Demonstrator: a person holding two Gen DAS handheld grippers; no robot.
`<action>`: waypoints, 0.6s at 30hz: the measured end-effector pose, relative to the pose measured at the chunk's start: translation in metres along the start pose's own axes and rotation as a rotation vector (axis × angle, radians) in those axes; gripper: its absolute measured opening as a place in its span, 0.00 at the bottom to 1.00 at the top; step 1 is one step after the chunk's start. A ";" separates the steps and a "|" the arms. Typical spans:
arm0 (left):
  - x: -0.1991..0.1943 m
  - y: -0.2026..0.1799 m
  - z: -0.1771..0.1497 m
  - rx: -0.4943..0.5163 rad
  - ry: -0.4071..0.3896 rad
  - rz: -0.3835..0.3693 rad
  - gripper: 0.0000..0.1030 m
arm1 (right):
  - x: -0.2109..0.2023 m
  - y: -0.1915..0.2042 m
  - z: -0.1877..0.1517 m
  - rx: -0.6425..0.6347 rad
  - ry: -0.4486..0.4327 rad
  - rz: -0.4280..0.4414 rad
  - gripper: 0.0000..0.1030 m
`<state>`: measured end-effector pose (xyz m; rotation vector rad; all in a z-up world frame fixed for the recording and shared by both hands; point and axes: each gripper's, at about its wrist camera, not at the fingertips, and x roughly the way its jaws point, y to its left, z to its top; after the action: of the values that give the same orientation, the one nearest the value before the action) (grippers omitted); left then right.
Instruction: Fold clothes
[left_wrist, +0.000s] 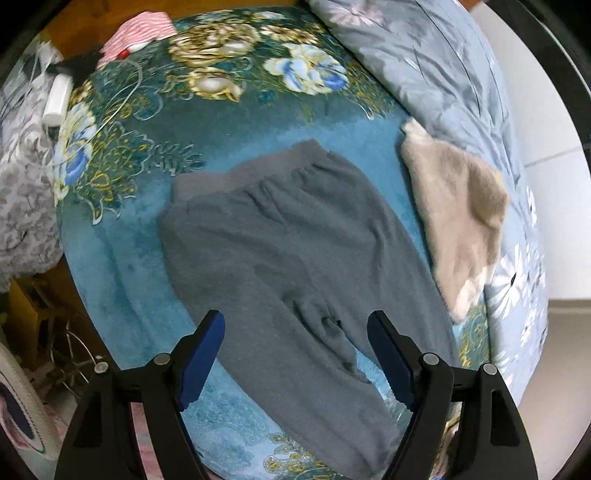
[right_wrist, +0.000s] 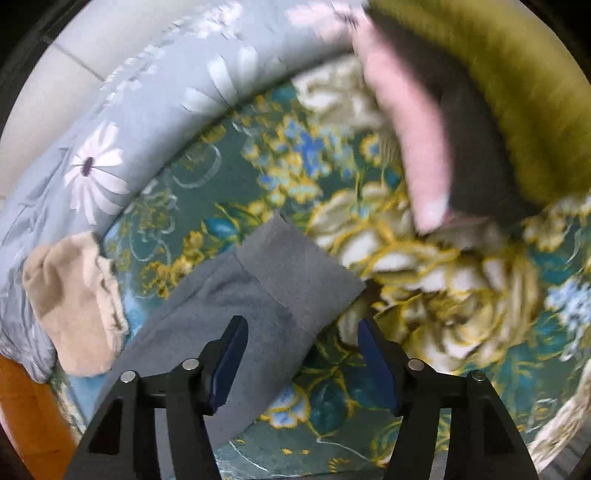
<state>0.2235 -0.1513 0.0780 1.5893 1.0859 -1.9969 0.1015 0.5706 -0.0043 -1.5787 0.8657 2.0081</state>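
In the left view, the left gripper hung over the grey trousers with its jaws spread wide and nothing between the pads. The trousers lay flat on the teal floral blanket, waistband at the far end, legs running back under the gripper. A small pucker of cloth sat near the crotch, just ahead of the blue pads. Beside the trousers on the right lay a beige fleece piece, half on the pale blue quilt. Farther off, a striped red and white cloth lay at the blanket's far edge.

In the right view, the right gripper stood above one trouser cuff, jaws apart and pinching nothing. The cuff lay free on the blanket, the fleece to its left. Beyond, blurred, pink and olive cloths were piled up.

The step in hand appeared to be taking hold for a fold. To do it well, each gripper should probably come down on an edge, not mid-panel, catching both layers fully within the pads. The pucker would be worth smoothing first, or it would likely crease in. Lifting both ends evenly should keep the legs aligned and clear of the fleece.
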 end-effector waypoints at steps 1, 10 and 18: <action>0.000 0.008 0.001 -0.012 0.000 -0.004 0.78 | -0.010 0.003 -0.003 -0.021 -0.016 -0.001 0.64; 0.020 0.086 0.042 -0.030 0.054 -0.022 0.78 | -0.066 0.030 -0.076 -0.088 0.007 -0.032 0.68; 0.062 0.150 0.117 0.031 0.173 -0.051 0.78 | -0.121 0.089 -0.147 -0.073 -0.019 -0.040 0.74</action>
<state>0.2318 -0.3236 -0.0230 1.7954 1.1752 -1.9458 0.1734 0.4086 0.1085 -1.6004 0.7556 2.0441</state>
